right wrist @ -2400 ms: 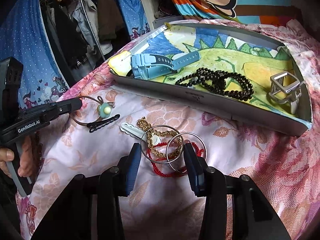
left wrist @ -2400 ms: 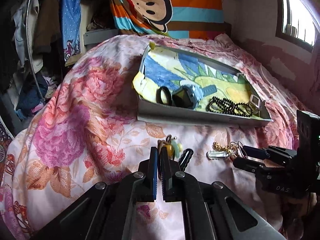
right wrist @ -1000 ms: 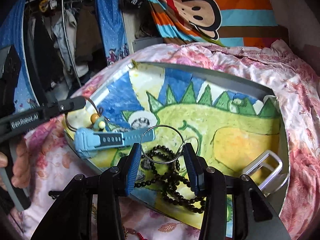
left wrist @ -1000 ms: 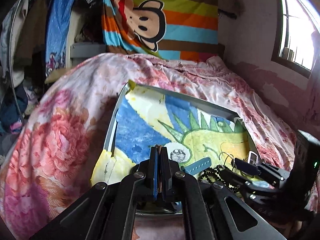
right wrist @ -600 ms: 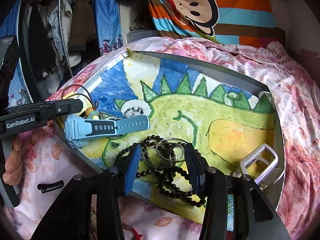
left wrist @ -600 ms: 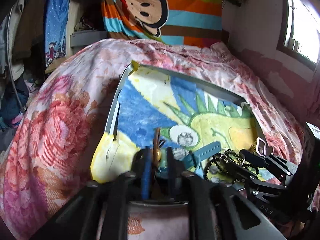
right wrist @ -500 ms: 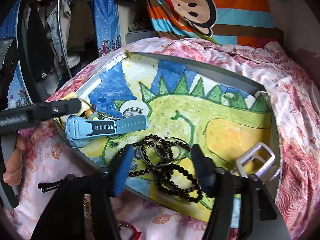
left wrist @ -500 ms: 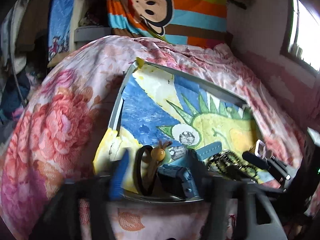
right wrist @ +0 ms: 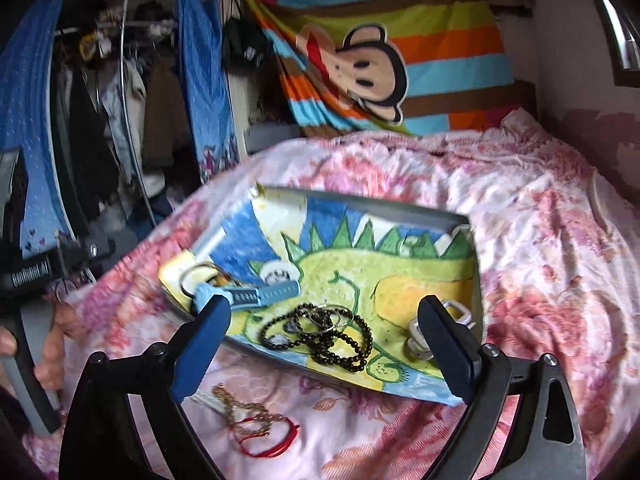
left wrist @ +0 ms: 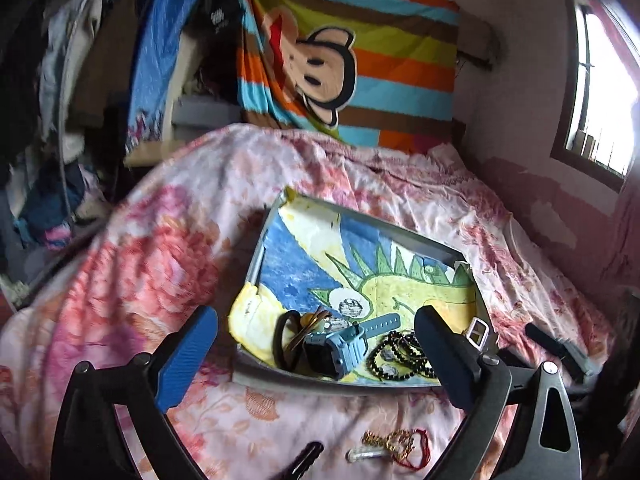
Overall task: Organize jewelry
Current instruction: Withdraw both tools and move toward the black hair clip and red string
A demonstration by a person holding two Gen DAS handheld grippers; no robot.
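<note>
Both the left gripper (left wrist: 316,356) and right gripper (right wrist: 324,344) were opening, nothing between their jaws. The gold chain tangled with red cord (right wrist: 256,424) lay on the floral bedspread (right wrist: 540,280) below the grey tray (right wrist: 478,276), nearer the right gripper, stretched crosswise.

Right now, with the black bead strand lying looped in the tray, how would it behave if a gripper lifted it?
The black bead strand lies in loose overlapping coils, so it would probably hang limp. Silver rings rest on its loops and might come along or slide off. Pushed, it would likely bunch up on the tray lining.
</note>
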